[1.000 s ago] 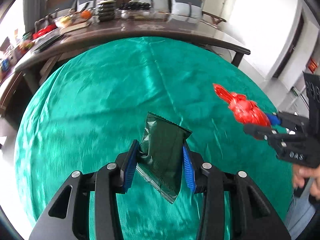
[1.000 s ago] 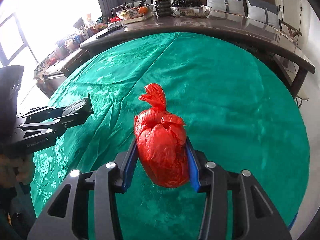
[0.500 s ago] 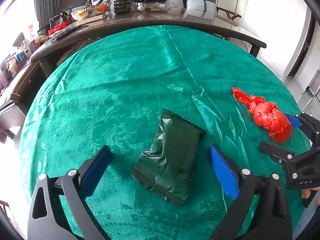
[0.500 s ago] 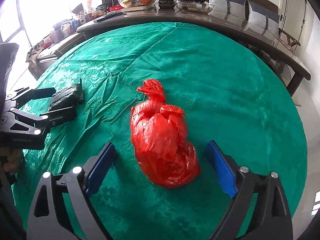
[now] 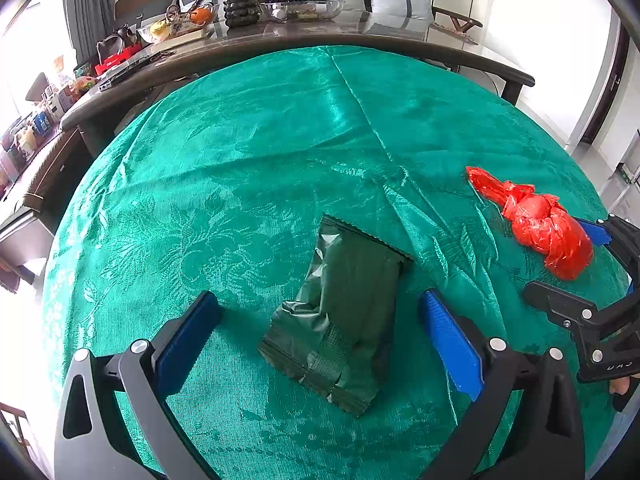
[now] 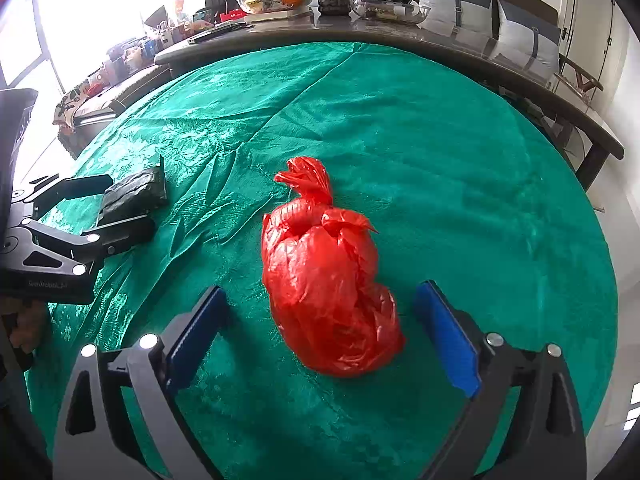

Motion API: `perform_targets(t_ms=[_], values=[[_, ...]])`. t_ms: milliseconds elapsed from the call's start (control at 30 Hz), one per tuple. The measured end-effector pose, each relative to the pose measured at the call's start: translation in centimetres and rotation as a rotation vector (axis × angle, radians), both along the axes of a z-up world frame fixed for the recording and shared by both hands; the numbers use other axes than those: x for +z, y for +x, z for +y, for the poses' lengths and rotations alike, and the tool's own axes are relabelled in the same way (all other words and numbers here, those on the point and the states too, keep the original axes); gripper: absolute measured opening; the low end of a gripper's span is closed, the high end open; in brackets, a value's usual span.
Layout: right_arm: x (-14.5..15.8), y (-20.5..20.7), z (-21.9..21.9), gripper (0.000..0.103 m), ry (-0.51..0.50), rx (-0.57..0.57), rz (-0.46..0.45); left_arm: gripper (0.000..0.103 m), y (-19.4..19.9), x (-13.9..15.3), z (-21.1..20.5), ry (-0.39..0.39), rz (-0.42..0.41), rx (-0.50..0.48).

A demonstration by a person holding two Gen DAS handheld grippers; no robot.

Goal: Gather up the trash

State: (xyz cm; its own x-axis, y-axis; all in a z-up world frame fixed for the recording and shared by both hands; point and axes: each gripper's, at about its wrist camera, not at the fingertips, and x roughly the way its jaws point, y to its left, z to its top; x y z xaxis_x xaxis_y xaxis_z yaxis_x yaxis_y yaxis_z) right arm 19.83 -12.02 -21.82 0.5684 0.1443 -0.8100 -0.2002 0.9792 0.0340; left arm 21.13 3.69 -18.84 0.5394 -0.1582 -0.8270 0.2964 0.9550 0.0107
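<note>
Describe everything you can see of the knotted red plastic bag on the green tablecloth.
The knotted red plastic bag is thin, crinkled, glossy film, bulging as if stuffed, its neck twisted into a tied tuft pointing away from the camera. It lies on its side on the shiny green patterned tablecloth, between the blue pads of the right gripper, whose jaws are opening; neither pad touches it. Only the cloth touches it.

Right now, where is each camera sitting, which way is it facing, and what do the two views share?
Left wrist: on the left hand-held gripper, looking down along its spread fingers at the dark green packet; the right hand-held gripper shows at the right edge.
Right wrist: on the right hand-held gripper, its jaws opening around the red bag; the left hand-held gripper and a hand show at left.
Shared: green tablecloth, packet, bag.
</note>
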Motion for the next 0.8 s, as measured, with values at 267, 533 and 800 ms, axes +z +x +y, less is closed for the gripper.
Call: perform_targets(t_ms=[267, 533, 800], values=[[-0.02, 0.02, 0.02, 0.094, -0.002, -0.001, 0.000, 0.099, -0.01, 0.05, -0.02, 0.000, 0.001, 0.000], [0.00, 0.01, 0.03, 0.094, -0.002, -0.001, 0.000, 0.099, -0.01, 0.08, -0.05, 0.000, 0.002, 0.000], [0.07, 0.02, -0.08, 0.094, 0.004, -0.004, -0.001, 0.099, 0.01, 0.15, -0.07, -0.008, 0.003, -0.001]])
